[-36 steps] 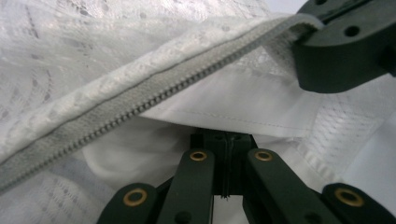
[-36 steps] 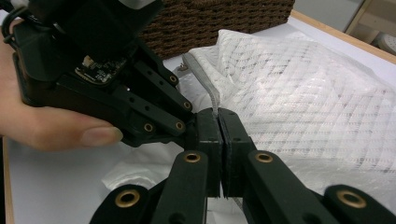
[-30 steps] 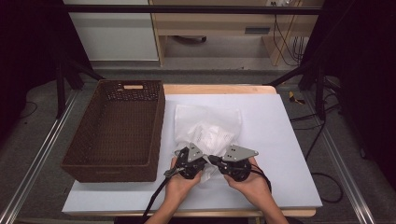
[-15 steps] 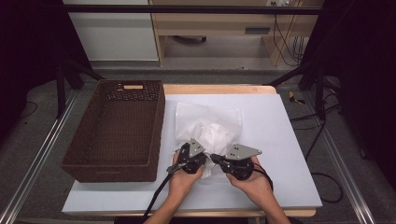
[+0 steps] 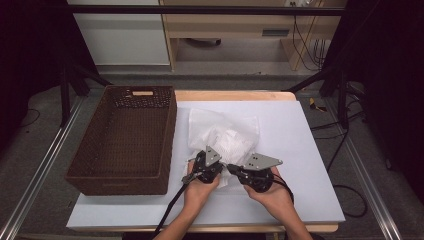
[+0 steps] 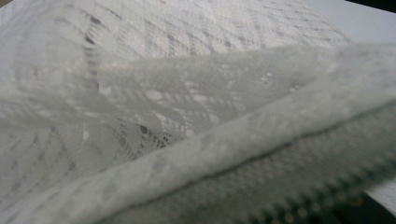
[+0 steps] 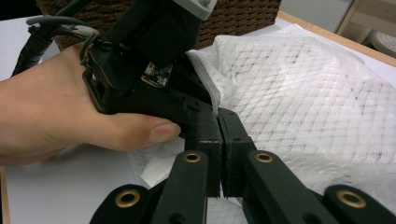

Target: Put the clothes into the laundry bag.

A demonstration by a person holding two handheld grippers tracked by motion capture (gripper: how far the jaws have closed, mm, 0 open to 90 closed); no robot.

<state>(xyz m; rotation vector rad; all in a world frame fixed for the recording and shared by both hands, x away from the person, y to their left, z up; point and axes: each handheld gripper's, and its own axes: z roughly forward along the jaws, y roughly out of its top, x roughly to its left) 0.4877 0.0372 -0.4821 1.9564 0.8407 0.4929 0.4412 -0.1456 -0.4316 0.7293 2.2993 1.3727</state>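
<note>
Fingers of your right gripper (image 7: 219, 135) and left gripper (image 5: 206, 169) clench the near edge of the white mesh zipped bag (image 5: 227, 137); the brown wicker basket (image 5: 125, 140) lies left.

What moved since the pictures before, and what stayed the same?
Very little. The left gripper turned slightly, its grey plate tipping more upright, while staying at the near edge of the white mesh bag. The right gripper kept still, its jaws shut on the bag's edge as before. The bag, the brown wicker basket and the table stayed put.
</note>
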